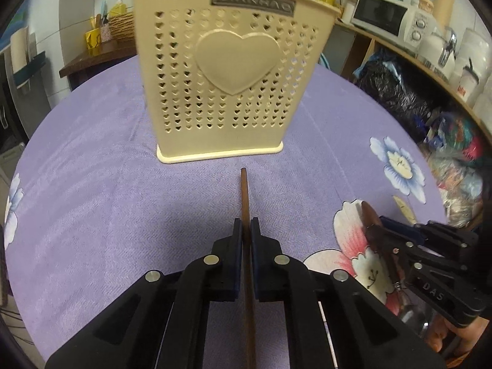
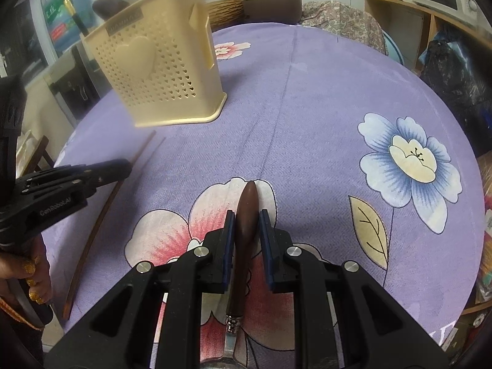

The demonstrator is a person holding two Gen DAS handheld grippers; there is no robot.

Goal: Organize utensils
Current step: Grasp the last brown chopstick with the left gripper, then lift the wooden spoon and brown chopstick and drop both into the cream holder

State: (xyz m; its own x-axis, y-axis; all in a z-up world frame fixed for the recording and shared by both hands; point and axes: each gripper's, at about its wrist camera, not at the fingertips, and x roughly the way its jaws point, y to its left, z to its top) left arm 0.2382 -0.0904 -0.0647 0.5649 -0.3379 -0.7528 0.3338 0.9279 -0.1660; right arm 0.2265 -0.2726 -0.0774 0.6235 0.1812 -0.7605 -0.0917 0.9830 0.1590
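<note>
A cream utensil holder with heart-shaped holes stands upright on the purple flowered tablecloth, with dark utensil ends poking out of its top. My left gripper is shut on a thin brown chopstick whose tip points at the holder's base, a short way in front of it. In the right wrist view the holder is at far left and my left gripper is at left. My right gripper is shut on the dark wooden handle of a utensil lying over a pink flower print; its metal end runs under the gripper.
A wooden shelf on the right carries a white microwave and jars, with dark bags below it. A rice cooker and a woven basket sit past the table's far edge. A hand holds the left gripper.
</note>
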